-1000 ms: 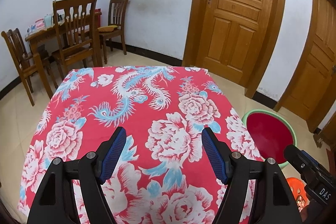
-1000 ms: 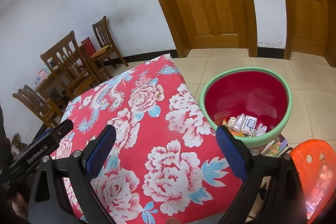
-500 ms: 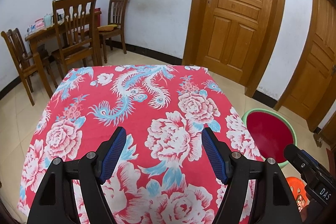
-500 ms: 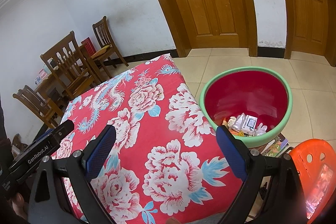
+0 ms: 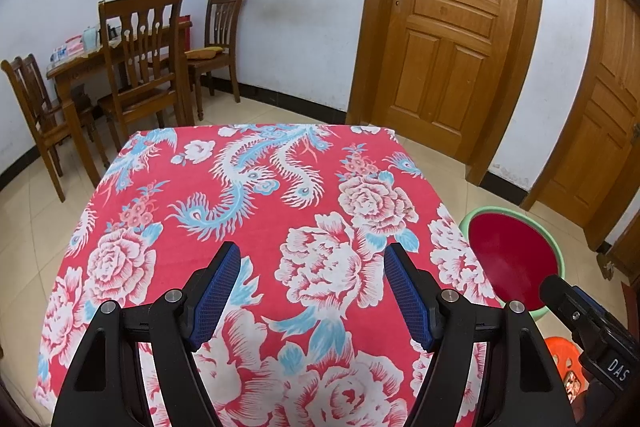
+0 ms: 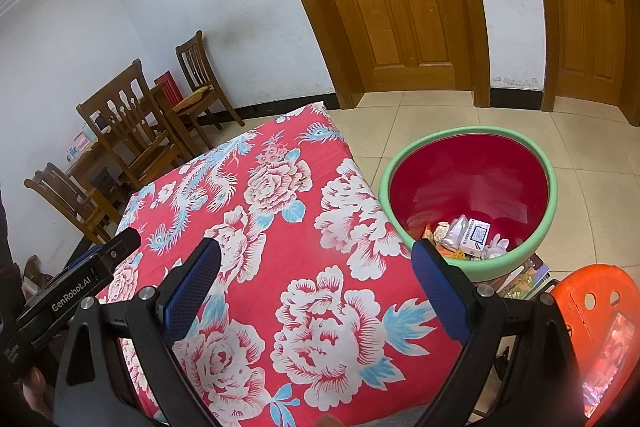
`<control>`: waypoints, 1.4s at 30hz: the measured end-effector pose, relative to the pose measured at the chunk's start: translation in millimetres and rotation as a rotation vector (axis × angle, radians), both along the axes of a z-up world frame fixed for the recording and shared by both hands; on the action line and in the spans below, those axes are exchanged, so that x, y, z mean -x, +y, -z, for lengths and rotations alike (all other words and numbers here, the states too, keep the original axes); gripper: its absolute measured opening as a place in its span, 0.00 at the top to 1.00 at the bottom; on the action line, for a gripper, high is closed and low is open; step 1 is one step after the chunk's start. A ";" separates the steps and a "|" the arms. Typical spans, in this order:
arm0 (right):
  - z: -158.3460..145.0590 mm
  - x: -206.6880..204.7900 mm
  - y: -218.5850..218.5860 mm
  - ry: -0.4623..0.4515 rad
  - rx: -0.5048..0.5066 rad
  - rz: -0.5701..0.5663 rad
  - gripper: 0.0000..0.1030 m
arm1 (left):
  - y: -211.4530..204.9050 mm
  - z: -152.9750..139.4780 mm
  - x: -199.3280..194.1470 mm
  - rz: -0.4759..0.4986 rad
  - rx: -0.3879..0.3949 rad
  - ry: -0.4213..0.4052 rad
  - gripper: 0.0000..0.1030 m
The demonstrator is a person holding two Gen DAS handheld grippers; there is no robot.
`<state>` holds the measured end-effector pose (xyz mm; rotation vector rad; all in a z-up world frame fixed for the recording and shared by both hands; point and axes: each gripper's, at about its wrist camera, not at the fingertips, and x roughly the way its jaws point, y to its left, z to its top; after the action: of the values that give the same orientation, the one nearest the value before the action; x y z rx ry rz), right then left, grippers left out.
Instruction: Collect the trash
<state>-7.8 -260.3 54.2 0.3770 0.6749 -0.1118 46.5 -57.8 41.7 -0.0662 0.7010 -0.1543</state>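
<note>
Down inside the basin [image 6: 468, 183], against its near wall, lies the trash [image 6: 466, 237]: crumpled wrappers, a white printed carton. Beside the basin stands the floral tabletop [image 6: 280, 227]; over it both left tongs [image 5: 312, 269] and right tongs [image 6: 316, 267] gape empty.

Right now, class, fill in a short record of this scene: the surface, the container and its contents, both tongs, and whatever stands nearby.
surface: table under a red floral tablecloth, no trash visible on it
container: red basin with green rim, on the floor beside the table
contents: trash pile at the bottom, including a small white box and wrappers
left tongs: open, holding nothing, above the cloth
right tongs: open, holding nothing, above the cloth
nearby: orange plastic stool; wooden chairs; wooden doors, closed
</note>
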 end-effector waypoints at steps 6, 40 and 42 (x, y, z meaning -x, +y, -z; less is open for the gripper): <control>-0.3 -0.3 0.8 0.001 -0.002 -0.001 0.08 | -1.4 0.0 0.0 0.003 -0.002 -0.002 0.27; -0.8 0.3 2.4 0.003 -0.005 -0.002 0.08 | -2.1 0.2 -0.4 0.008 -0.001 0.004 0.27; -0.8 0.3 2.5 0.003 -0.006 -0.002 0.08 | -1.6 0.6 -0.4 0.008 0.000 0.005 0.27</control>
<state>-8.1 -257.8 55.1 0.3816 0.6784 -0.1082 46.9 -59.4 41.1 -0.0635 0.7063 -0.1616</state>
